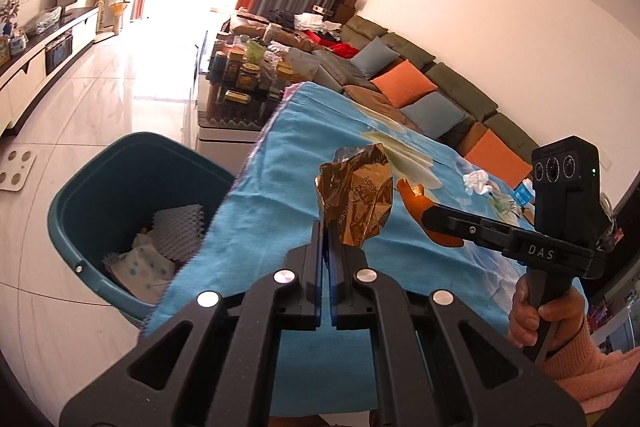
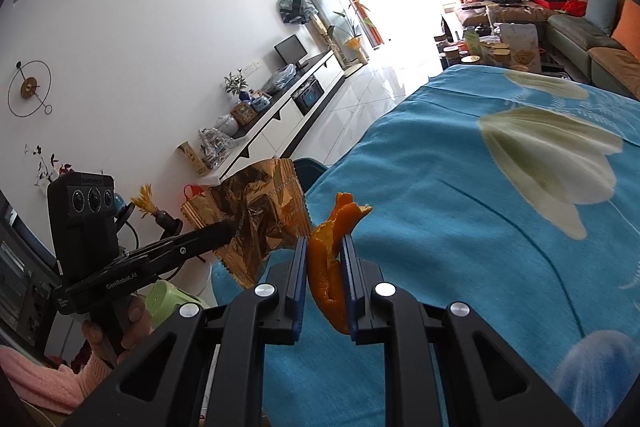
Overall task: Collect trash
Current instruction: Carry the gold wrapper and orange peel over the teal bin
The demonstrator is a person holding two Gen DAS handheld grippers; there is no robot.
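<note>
1. Left gripper (image 1: 326, 227): fingers pressed together, clamped on the lower edge of a crumpled gold foil wrapper (image 1: 356, 195). The wrapper stands up from the fingertips, held above the blue cloth, near the cloth's edge on the bin side.
2. Right gripper (image 2: 324, 247): fingers nearly closed, pinching a curl of orange peel (image 2: 330, 259) between the blue pads. The peel rises above the fingertips and also hangs down below them. In the left wrist view this gripper reaches in from the right, peel showing at its tip, close beside the wrapper.
3. Blue cloth (image 1: 288, 155): flower-printed, spread over the bench and draping down over its edge. Both grippers are held above it.
4. Teal bin (image 1: 100, 187): on the tiled floor, just beside the draped edge of the cloth, to the left of the left gripper. Inside: white foam netting (image 1: 178, 227) and a dotted white wrapper or paper (image 1: 138, 267).
5. Crumpled white tissue (image 1: 478, 181): lying on the cloth, farther along the bench, beyond the right gripper's arm.
6. Further small scraps (image 1: 508, 205): on the cloth next to the tissue, beside a blue item; too small to identify.
7. Person's hands: one hand (image 1: 536, 311) grips the right gripper's handle, a pink sleeve behind it; the other (image 2: 116, 323) grips the left handle.
8. Background: sofa with orange and blue cushions (image 1: 404, 83); low table crowded with jars (image 1: 244, 75).
</note>
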